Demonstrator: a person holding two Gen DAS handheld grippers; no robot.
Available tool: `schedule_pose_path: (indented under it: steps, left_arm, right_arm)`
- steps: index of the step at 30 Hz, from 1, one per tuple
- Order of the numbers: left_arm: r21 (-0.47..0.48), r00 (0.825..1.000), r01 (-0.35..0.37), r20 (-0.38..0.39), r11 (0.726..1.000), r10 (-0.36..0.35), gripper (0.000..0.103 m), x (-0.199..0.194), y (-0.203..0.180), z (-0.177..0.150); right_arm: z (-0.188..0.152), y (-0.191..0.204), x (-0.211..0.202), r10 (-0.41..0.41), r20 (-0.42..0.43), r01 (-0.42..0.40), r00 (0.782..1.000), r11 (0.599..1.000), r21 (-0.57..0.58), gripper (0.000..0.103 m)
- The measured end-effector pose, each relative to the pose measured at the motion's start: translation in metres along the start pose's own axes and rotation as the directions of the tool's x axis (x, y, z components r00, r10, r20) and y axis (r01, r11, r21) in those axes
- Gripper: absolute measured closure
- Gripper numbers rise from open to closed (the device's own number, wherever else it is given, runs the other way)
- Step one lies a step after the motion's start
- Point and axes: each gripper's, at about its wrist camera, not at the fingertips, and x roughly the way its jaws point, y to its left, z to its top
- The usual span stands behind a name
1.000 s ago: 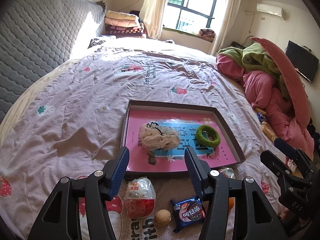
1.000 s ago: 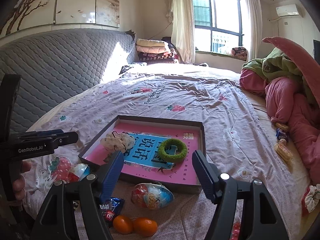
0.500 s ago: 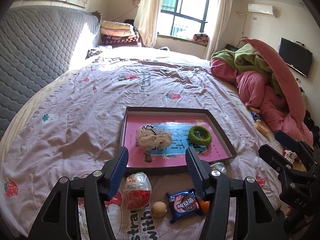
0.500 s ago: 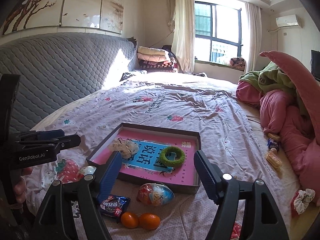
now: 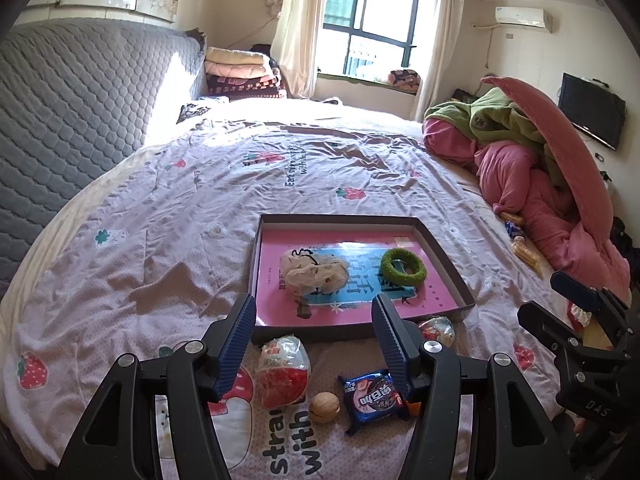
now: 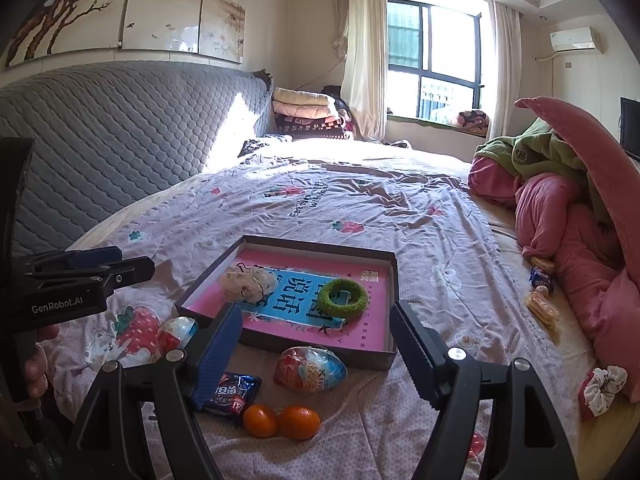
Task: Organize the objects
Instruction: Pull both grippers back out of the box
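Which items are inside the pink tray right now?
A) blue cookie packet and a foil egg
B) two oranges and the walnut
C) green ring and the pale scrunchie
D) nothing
C: the green ring and pale scrunchie lie in the tray; the snacks sit on the bedsheet outside it.

Right gripper (image 6: pixel 316 320) hangs above the near edge of the bed (image 6: pixel 420 216), fingers spread wide, nothing between them. Past the tips: shallow cardboard tray (image 6: pixel 394 276) with pink printed floor, holding a cream scrunchie (image 6: pixel 248 284) at left and a green ring (image 6: pixel 345 298) at right, well apart. Just in front of the tray, a foil-wrapped toy egg (image 6: pixel 310 369). Nearer still, two tangerines (image 6: pixel 282 422) touching, blue biscuit packet (image 6: pixel 232 396) beside them. Second egg (image 6: pixel 176 332) by the tray's left corner. Left gripper (image 6: pixel 76 276) at frame left, side-on.
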Motion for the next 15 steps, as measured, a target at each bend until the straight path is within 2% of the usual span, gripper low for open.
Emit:
schedule_pose_path:
  steps: [15]
  left_arm:
    - [0.018, 1.000, -0.014, -0.011, 1.000, 0.014, 0.040, -0.008, -0.002, -0.012]
  right_arm:
    - [-0.006, -0.005, -0.008, -0.009, -0.003, 0.009, 1.000, 1.000, 0.015, 0.023]
